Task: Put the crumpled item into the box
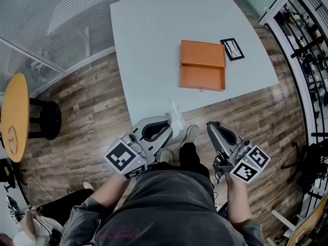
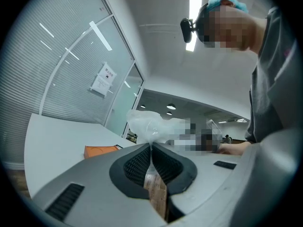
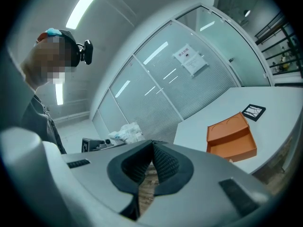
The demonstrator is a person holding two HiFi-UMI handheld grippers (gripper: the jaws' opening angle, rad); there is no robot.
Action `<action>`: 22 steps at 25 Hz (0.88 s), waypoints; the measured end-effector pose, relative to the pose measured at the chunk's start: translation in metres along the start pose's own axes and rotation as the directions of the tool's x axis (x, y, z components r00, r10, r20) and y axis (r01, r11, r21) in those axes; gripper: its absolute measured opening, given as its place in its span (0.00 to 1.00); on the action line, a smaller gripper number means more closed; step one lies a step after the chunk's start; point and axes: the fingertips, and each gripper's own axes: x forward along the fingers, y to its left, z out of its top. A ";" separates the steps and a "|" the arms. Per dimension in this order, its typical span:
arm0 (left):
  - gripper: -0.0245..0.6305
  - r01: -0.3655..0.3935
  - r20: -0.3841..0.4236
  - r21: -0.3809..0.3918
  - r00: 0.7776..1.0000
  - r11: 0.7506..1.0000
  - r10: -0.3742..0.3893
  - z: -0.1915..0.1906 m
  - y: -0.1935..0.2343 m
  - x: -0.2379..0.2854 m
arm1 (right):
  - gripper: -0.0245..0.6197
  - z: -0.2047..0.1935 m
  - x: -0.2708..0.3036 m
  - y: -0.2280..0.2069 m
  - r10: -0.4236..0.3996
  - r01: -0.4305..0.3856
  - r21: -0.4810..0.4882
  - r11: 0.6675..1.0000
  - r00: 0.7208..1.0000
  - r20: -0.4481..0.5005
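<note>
A black card lies on the white table above wood flooring.

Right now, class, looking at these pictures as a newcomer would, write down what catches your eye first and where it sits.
The bright orange box stands out, lying open on the pale table. Next comes the crumpled clear plastic pinched in the shut left hand-held gripper, at the table's near edge. The right hand-held gripper beside it is shut and empty.
</note>
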 end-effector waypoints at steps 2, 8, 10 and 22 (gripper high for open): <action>0.08 -0.009 -0.008 -0.001 1.000 1.000 0.009 0.000 0.004 0.011 | 0.04 0.006 0.001 -0.012 0.006 -0.006 0.006 1.000 1.000 -0.007; 0.08 -0.044 -0.023 -0.016 0.999 0.999 0.043 0.004 0.025 0.049 | 0.04 0.025 0.011 -0.048 0.034 -0.034 0.020 0.999 0.999 -0.037; 0.08 -0.055 -0.025 -0.016 0.998 0.998 0.055 0.006 0.029 0.060 | 0.04 0.031 0.013 -0.058 0.044 -0.043 0.020 0.999 0.998 -0.047; 0.08 -0.120 -0.051 -0.029 0.992 0.992 0.119 0.018 0.069 0.144 | 0.04 0.079 0.026 -0.142 0.084 -0.080 0.050 0.996 0.993 -0.082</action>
